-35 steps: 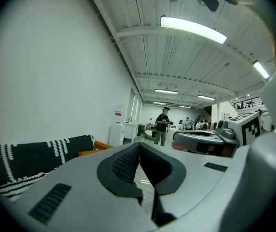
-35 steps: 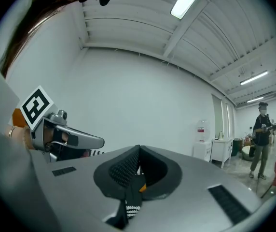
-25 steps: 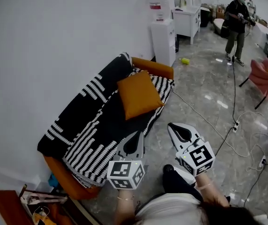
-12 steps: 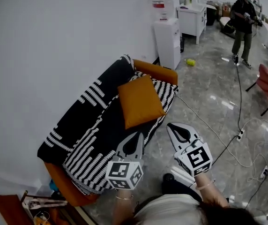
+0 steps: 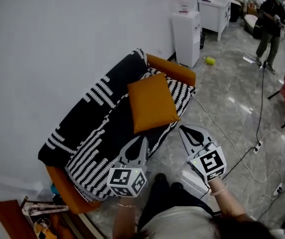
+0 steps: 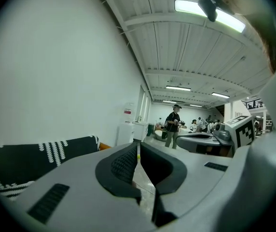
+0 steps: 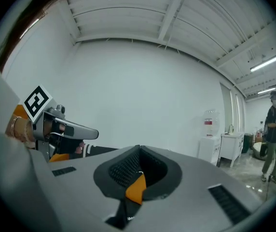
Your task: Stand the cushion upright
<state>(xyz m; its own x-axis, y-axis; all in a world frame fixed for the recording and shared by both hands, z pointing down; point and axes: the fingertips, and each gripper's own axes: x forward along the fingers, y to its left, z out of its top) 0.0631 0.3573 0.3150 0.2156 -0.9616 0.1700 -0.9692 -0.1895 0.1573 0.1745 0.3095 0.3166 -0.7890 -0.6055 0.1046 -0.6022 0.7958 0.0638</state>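
**Left gripper** [image 5: 143, 139]: we hold it out ahead of the body, low in the head view. Its marker cube is nearest us and the wrist below it. It points roughly level toward the front edge of the sofa [image 5: 175, 69]. Jaws pressed together, with only a thin slit under the tips. Nothing is held.

**Right gripper** [image 5: 183, 129]: we hold it beside the left one, apart from it and a little further forward. It also sits roughly level and angles toward the sofa's near corner. Jaws closed tip to tip and empty. In its own view an orange patch shows through the gap below the tips. We cannot tell whether that is cushion or sofa.

**Cushion** [image 5: 152, 102]: orange, slightly oblong. It lies on the sofa seat on top of the throw [image 5: 95, 136], toward the end with the bare orange armrest.
- It appears flat, broad face up, not yet upright.
- Its long axis runs from the sofa back toward the seat's front edge.
- One lower corner reaches that front edge.
- It lies ahead of both grippers, and neither touches it.

**Throw**: black with white stripes, draped over the back and seat.

**Surroundings**:
- The sofa stands against a white wall [image 5: 58, 44].
- A water dispenser [image 5: 186, 31] stands past the armrest.
- A cable [image 5: 227, 133] trails over the grey floor [image 5: 232, 93].
- A person [image 5: 272, 21] stands well away.
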